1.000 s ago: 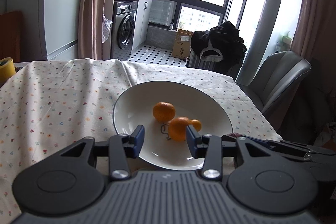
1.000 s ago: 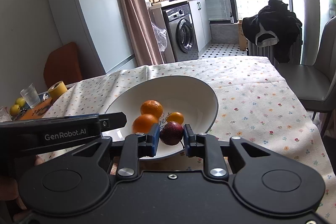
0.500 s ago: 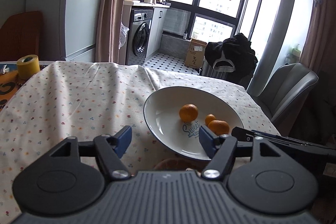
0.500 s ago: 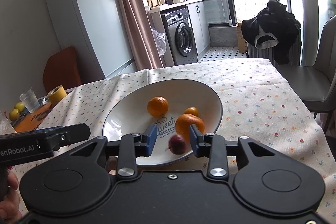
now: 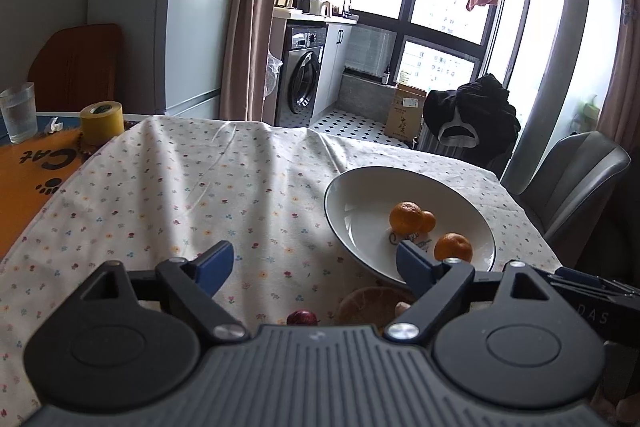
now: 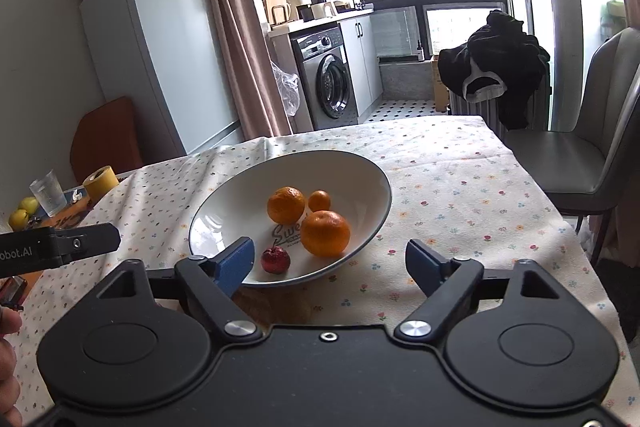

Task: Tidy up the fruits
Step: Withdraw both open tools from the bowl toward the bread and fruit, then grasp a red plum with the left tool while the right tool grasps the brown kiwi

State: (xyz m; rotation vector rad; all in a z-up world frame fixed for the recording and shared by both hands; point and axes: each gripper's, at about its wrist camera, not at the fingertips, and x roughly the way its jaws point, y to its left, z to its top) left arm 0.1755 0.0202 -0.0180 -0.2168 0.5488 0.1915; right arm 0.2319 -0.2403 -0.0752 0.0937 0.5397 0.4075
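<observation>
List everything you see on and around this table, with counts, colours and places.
bowl: one, white, mid-table
oranges: three, orange, in the bowl
red fruit: one, dark red, bowl's near edge
second red fruit: one, on the cloth beside the basket
basket: one, tan, front of the bowl
tape roll: one, yellow, far left
glass: one, clear, far left
lemons: two, yellow, by the glass
tablecloth: one, floral white
chair: one, grey, right
left gripper: open, empty
right gripper: open, empty
</observation>
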